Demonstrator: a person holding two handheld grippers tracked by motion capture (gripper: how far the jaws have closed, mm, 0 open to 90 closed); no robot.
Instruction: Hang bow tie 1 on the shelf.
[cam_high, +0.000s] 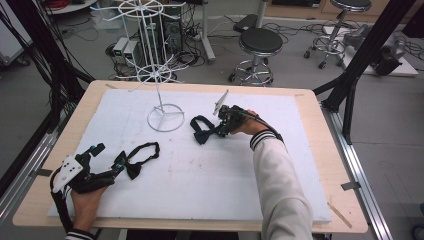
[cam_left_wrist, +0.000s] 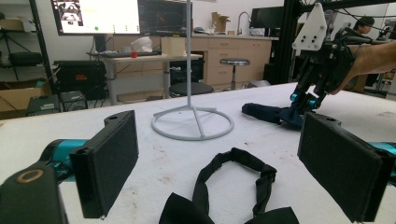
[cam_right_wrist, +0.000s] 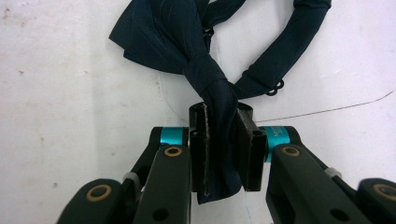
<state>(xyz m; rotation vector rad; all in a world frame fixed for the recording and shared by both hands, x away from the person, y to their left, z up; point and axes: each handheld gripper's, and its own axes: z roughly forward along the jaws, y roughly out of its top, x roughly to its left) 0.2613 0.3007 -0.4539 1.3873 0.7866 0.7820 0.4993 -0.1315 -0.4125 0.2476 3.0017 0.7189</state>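
Right claw (cam_right_wrist: 220, 149) clamping navy bow tie (cam_right_wrist: 187, 42) wing

Lab or robotics workroom: black frame posts (cam_high: 367, 47) around wooden table (cam_high: 310, 102) topped with white foam sheet (cam_high: 210, 175), cables and electronics boxes (cam_high: 125, 48) on grey floor, round stools (cam_high: 260, 42), wall monitors (cam_left_wrist: 98, 16), wood cabinets (cam_left_wrist: 233, 56)

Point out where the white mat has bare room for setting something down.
Bare: the mat between the two forearms, and its right side beyond the right claw. Crowded: around the wire stand, navy bow tie and black bow tie.
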